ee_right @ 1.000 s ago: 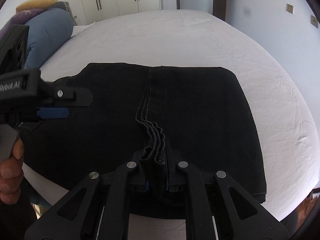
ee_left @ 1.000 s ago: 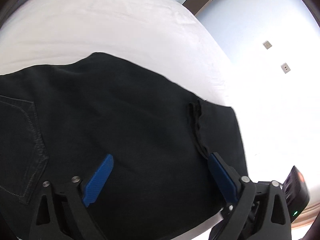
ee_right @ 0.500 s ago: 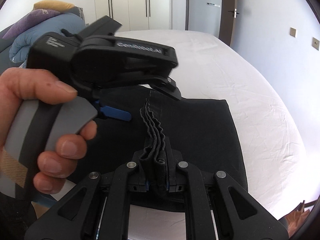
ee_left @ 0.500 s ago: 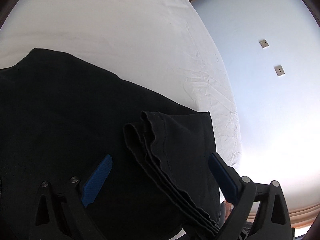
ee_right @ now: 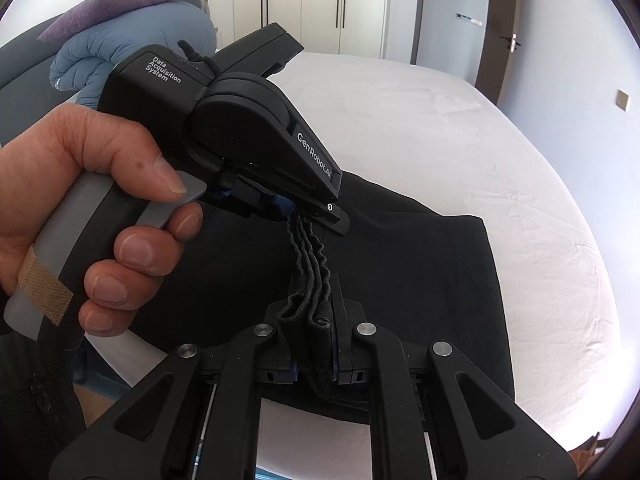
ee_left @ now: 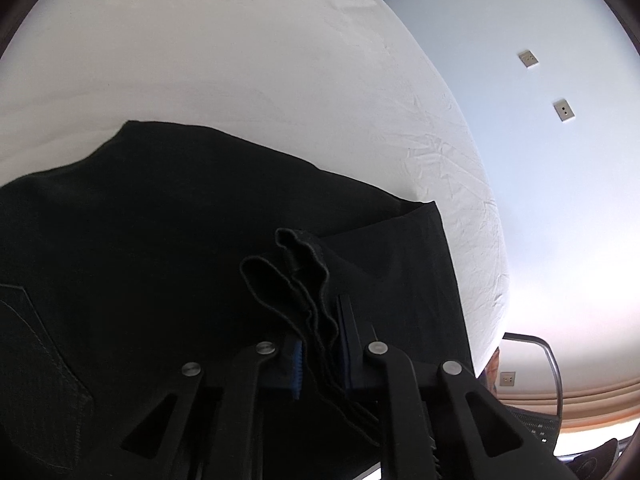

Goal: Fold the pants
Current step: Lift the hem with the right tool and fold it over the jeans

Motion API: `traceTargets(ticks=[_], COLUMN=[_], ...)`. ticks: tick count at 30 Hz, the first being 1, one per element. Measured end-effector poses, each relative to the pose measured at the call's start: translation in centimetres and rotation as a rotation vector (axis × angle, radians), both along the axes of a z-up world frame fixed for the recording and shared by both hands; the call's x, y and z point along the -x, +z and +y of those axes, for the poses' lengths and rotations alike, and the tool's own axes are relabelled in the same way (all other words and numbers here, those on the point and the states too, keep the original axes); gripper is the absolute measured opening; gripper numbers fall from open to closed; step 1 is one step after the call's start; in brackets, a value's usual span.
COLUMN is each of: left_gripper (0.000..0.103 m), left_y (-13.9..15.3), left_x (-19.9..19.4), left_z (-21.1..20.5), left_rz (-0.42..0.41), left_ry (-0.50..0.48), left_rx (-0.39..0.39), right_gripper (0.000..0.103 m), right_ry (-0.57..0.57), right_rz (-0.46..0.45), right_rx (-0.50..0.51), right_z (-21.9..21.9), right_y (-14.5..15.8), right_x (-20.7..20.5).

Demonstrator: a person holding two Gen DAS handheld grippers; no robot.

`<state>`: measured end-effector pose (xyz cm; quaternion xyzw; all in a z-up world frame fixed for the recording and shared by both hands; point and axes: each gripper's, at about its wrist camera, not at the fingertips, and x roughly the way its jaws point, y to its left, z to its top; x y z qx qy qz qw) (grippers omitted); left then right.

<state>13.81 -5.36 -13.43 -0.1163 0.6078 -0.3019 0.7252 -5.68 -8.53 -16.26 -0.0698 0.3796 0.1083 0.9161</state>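
Observation:
Black pants (ee_left: 168,240) lie folded on a white bed (ee_left: 240,60). My left gripper (ee_left: 320,344) is shut on the stacked hem edges (ee_left: 296,276) of the pants. In the right wrist view the pants (ee_right: 420,264) spread across the bed (ee_right: 500,168), and my right gripper (ee_right: 316,344) is shut on the same bunch of hem layers (ee_right: 310,256), raised a little off the fabric. The left gripper (ee_right: 288,212), held in a hand (ee_right: 100,208), pinches the hem just beyond my right fingers. A back pocket (ee_left: 36,352) shows at the left.
Blue and purple bedding (ee_right: 120,28) is piled at the bed's far left. White wardrobe doors (ee_right: 320,4) and a door (ee_right: 500,32) stand behind the bed. A wall with sockets (ee_left: 564,110) lies to the right. A chair frame (ee_left: 548,364) stands beyond the bed corner.
My left gripper moved in over the raised hem and closed on it; it was open before. The right gripper kept its hold on the hem.

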Motion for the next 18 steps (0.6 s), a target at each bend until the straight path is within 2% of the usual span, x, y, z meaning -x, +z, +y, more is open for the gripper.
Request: traceTargets(ticks=[11,18], left_gripper=[0.010,0.010], left_y=[-0.9,-1.9], left_x=[-2.0,-1.9], left_z=[5.6,8.8], left_rz=[-0.073,-0.083], left_ry=[-0.037,-0.034], left_rx=[-0.115,-0.126], right_gripper=[0.009,0.009], right_ry=[0.119,0.172], right_rz=[0.072,0.124], right_rx=[-0.013,-0.018], right_z=[5.4,6.9], right_y=[-1.4,-2.4], right_x=[-1.4,-2.5])
